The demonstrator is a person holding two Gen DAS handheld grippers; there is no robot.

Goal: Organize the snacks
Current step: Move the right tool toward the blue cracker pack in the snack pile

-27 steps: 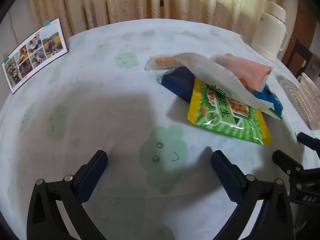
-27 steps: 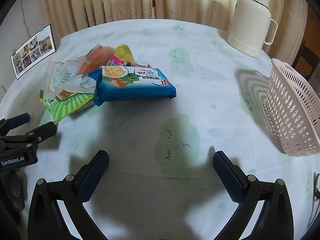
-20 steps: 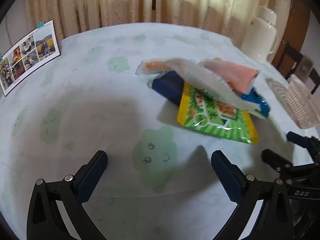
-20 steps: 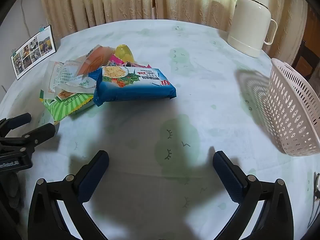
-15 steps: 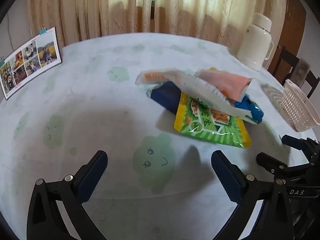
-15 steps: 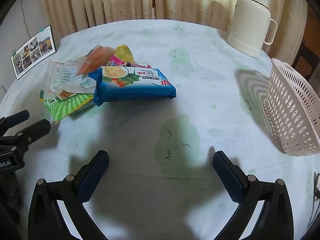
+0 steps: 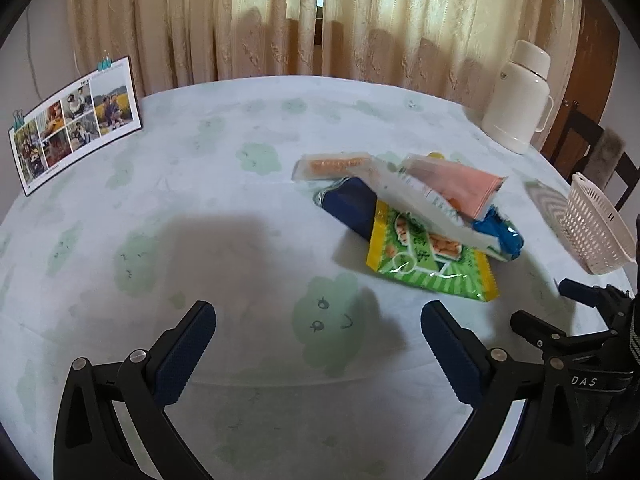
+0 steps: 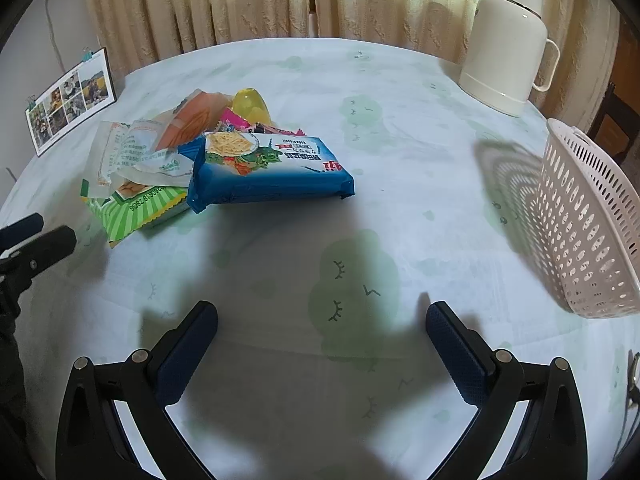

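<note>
The table (image 8: 400,80) is carrying a basket (image 8: 580,232) at my right and the snacks (image 8: 224,160) piled ahead-left of my right tongs (image 8: 322,332), ahead-right of my left tongs (image 7: 318,334). Both tongs are hovering spread wide, gripping nothing, well apart from the pile. 1 blue pack (image 8: 272,170) is lying nearest the right tongs.
</note>
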